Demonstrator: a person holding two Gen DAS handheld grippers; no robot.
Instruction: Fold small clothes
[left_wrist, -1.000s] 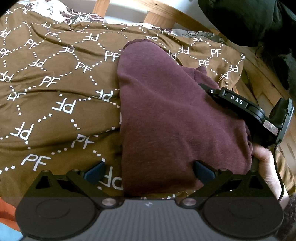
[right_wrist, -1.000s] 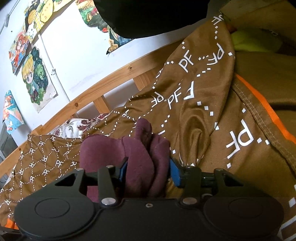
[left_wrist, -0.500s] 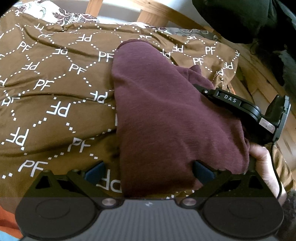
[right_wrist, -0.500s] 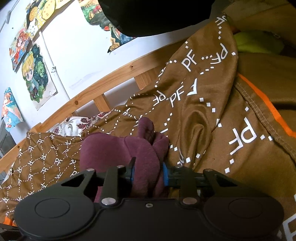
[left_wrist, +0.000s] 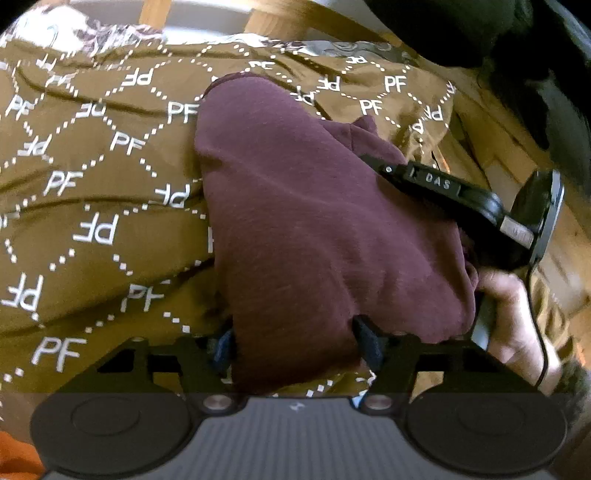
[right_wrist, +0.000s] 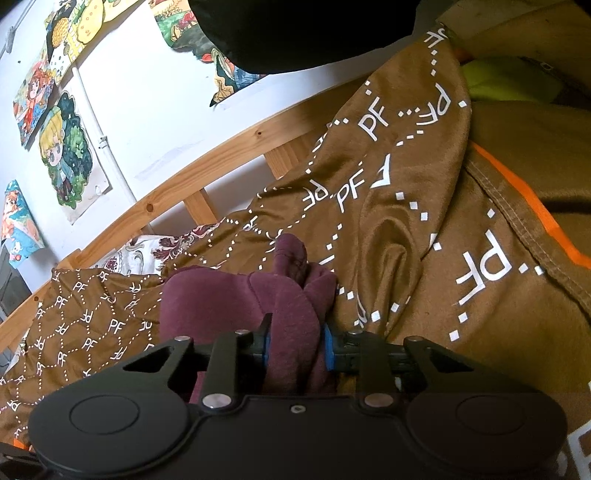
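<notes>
Left wrist view. Maroon garment (left_wrist: 314, 229): spread over the middle of the frame on a brown blanket (left_wrist: 92, 206) printed with white "PF" letters and dotted diamonds. Left tool (left_wrist: 295, 347): at the lower edge, jaws part open and just closing in; the near hem of the garment lies between them, the left pad at the cloth's edge, the right pad touching the cloth. Whether they press it yet cannot be told. Right tool (left_wrist: 373, 162): enters from the right, black, at the garment's far right edge, held by a hand (left_wrist: 513, 314) at lower right. Wooden bed frame (left_wrist: 280, 18): along the top edge. Picture somewhat blurred.

Right wrist view. Right tool (right_wrist: 295, 347): at lower centre, jaws narrow after closing further, blue pads pressed on a bunched fold of the maroon garment (right_wrist: 236, 299). The cloth humps up just above the tool, left of centre. Brown blanket (right_wrist: 424, 258): fills the right and lower left, with an orange trim at right. Wooden bed frame (right_wrist: 207, 166): runs diagonally across the middle. White wall (right_wrist: 166, 110): upper left, bearing cartoon posters (right_wrist: 66, 155).
</notes>
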